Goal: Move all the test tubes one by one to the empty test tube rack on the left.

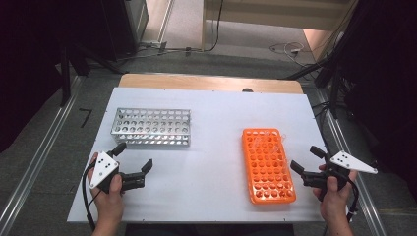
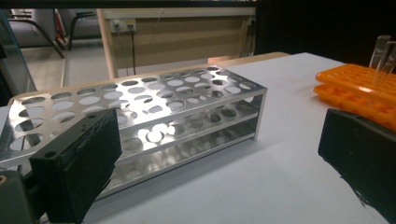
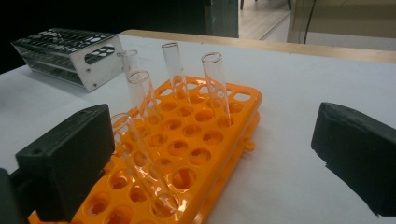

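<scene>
Glass tubes (image 3: 175, 74) stand in the orange rack (image 1: 268, 167); right gripper (image 1: 309, 164), jaws wide, should close gently on one. Left gripper (image 1: 135, 162), also wide, waits by the metal rack (image 1: 151, 127).

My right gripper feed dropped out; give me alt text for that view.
An orange plastic test tube rack on the white table holds five clear glass tubes, seen between the right gripper's open black jaws. A silver metal rack stands at far left.
</scene>
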`<state>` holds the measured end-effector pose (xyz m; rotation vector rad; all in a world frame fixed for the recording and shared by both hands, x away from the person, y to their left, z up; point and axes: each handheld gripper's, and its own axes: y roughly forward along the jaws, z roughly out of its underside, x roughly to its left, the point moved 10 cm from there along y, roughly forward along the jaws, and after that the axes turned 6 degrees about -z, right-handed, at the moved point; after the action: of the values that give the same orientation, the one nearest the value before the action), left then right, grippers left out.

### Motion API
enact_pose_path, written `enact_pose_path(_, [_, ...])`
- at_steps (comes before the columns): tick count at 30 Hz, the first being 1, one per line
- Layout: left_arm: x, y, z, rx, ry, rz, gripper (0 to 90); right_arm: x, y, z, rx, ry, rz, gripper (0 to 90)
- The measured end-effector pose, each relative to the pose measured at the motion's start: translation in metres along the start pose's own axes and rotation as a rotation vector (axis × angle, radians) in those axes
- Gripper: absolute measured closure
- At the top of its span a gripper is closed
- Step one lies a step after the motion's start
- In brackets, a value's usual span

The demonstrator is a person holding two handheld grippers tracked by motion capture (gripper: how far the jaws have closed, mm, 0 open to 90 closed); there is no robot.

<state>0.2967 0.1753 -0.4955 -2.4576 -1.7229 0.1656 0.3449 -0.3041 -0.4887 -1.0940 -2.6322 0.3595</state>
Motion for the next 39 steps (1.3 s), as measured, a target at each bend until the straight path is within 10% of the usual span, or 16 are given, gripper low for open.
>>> enact_pose_path(15, [-0.002, -0.007, -0.005, -0.014, -0.012, 0.005, 0.0, 0.022, -0.010, 0.001, 0.051, -0.020, -0.074, 3.3])
enact_pose_path(27, [-0.007, -0.005, -0.005, -0.008, -0.006, 0.023, 0.0, 0.034, 0.008, 0.026, 0.164, -0.046, -0.136, 39.7])
enact_pose_path(39, [-0.009, -0.005, -0.004, -0.006, -0.004, 0.028, 0.0, 0.027, 0.014, 0.043, 0.254, -0.059, -0.107, 57.5])
